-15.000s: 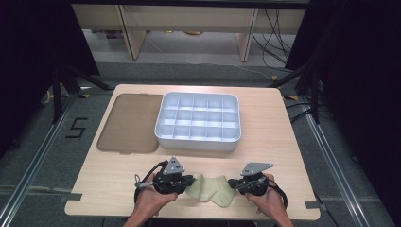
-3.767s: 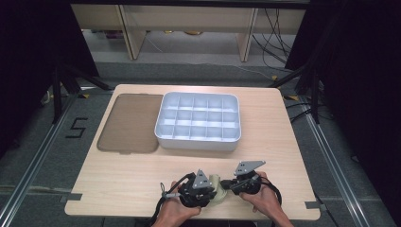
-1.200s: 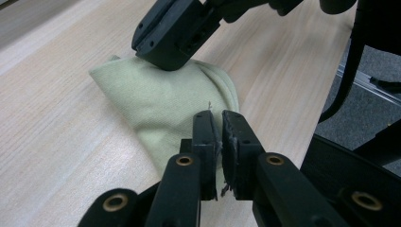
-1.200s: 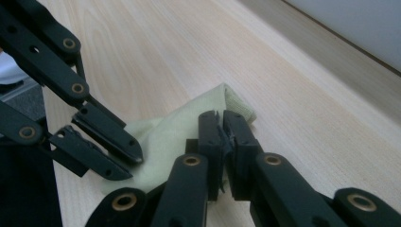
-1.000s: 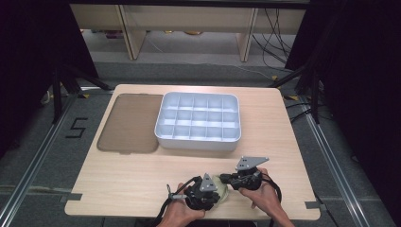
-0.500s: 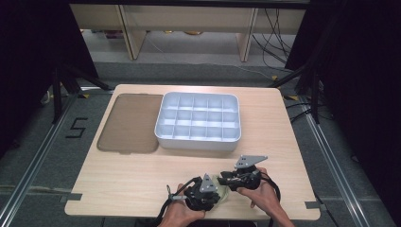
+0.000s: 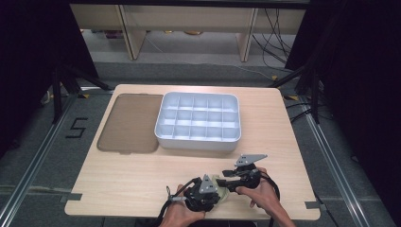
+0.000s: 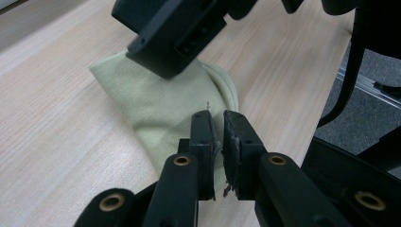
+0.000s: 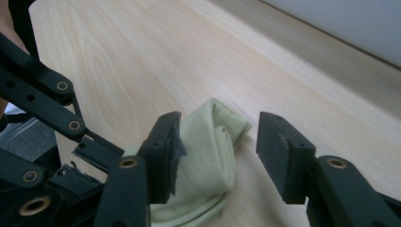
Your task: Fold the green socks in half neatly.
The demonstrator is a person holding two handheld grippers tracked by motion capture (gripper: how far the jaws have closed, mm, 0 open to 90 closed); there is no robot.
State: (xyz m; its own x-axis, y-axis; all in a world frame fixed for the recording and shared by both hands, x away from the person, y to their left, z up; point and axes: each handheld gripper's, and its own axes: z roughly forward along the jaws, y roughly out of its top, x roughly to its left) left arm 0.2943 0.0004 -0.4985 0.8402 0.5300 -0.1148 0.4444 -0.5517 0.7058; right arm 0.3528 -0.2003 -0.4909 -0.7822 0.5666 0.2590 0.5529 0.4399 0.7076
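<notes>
A pale green cloth (image 7: 222,185), folded into a small bundle, lies near the table's front edge between my two grippers. My left gripper (image 7: 218,192) comes at it from the left. In the left gripper view its jaws (image 8: 221,127) are pinched together on the near edge of the cloth (image 8: 165,104). My right gripper (image 7: 226,178) reaches in from the right. Its jaws (image 9: 218,124) have just been opening and now stand apart. The rolled cloth (image 9: 208,156) lies between them beside the left pad, unpressed.
A white compartment tray (image 7: 198,140) stands at the table's middle back. A flat brown lid (image 7: 130,123) lies to its left. Bare wood separates the tray from the hands, and the table's front edge runs just below the grippers.
Since the earliest frame the cloth has gone from spread flat to a small folded bundle, and the left gripper has come right to it. Both hands kept still over the last second.
</notes>
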